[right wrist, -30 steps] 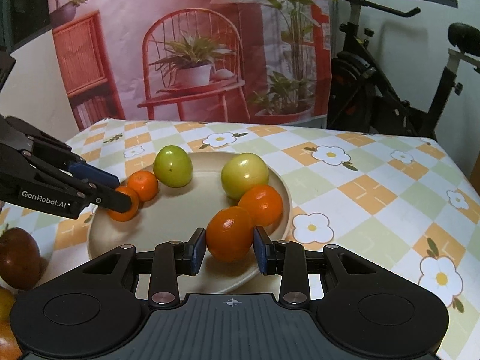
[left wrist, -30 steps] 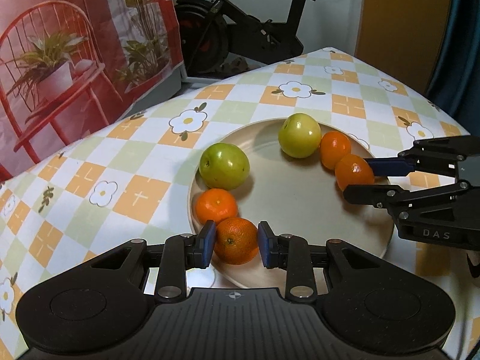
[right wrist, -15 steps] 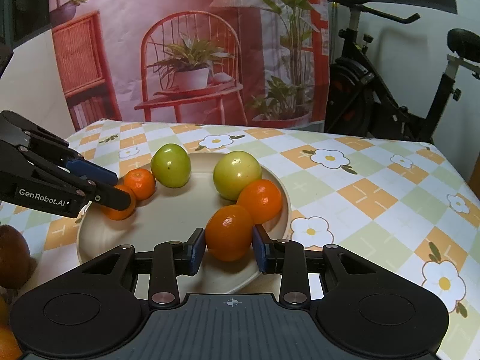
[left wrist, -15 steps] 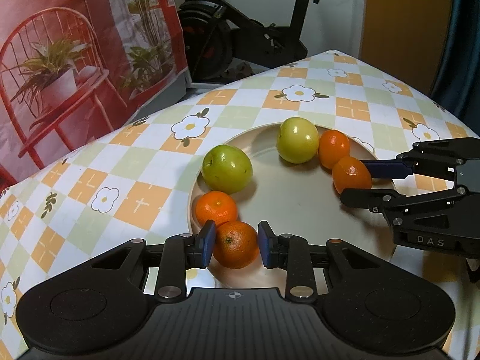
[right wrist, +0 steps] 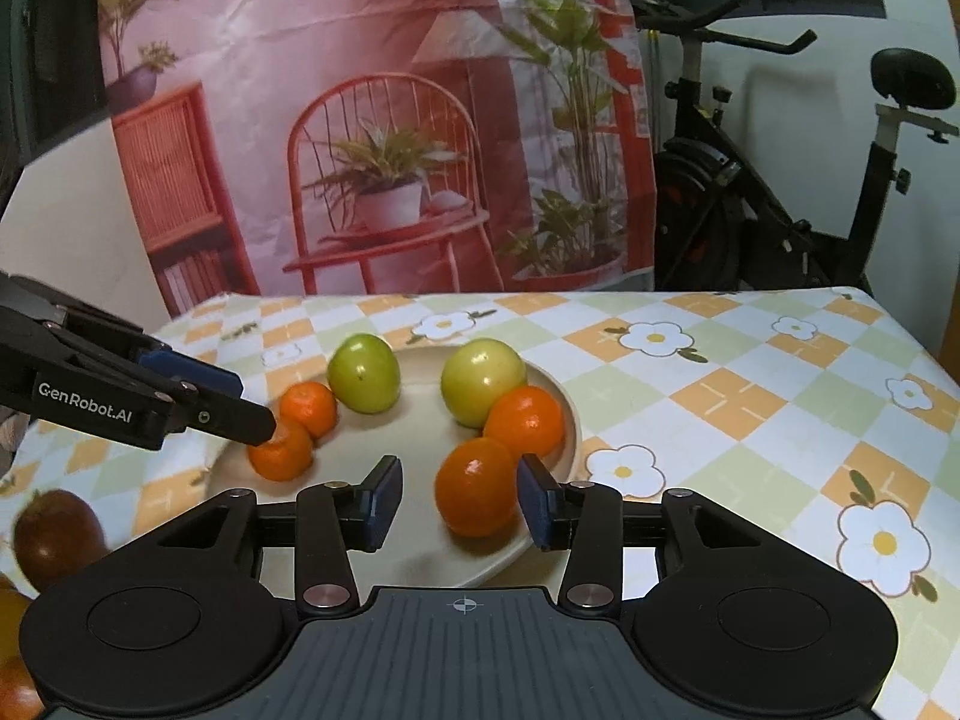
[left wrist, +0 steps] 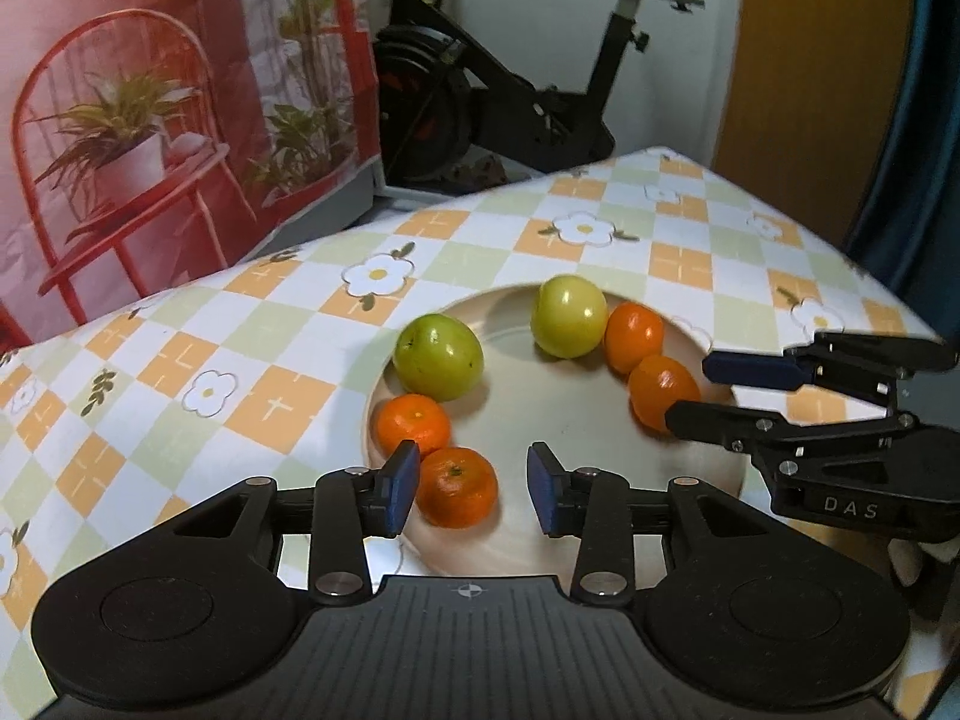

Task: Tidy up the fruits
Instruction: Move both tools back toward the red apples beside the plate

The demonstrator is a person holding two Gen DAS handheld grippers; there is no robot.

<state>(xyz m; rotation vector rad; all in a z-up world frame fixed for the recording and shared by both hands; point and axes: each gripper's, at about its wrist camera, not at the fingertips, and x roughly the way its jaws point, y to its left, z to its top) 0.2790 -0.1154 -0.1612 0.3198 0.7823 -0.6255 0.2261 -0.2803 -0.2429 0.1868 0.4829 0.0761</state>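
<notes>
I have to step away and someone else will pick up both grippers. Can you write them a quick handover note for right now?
Left gripper: jaws opening, a tangerine between them, resting on the plate.
Right gripper: jaws opening, an orange between them, also on the plate.
Done: four orange fruits and two green apples ring the plate.
Left: a dark red fruit lies off the plate beside it; more are at the right wrist view's edge.

We're in a home, a lived-in room: a table (right wrist: pixel 750 372) under a checked flower-print cloth, an exercise bike (right wrist: pixel 780 192) parked against the wall, and a printed backdrop (right wrist: pixel 372 120) showing a red chair and potted plants.
</notes>
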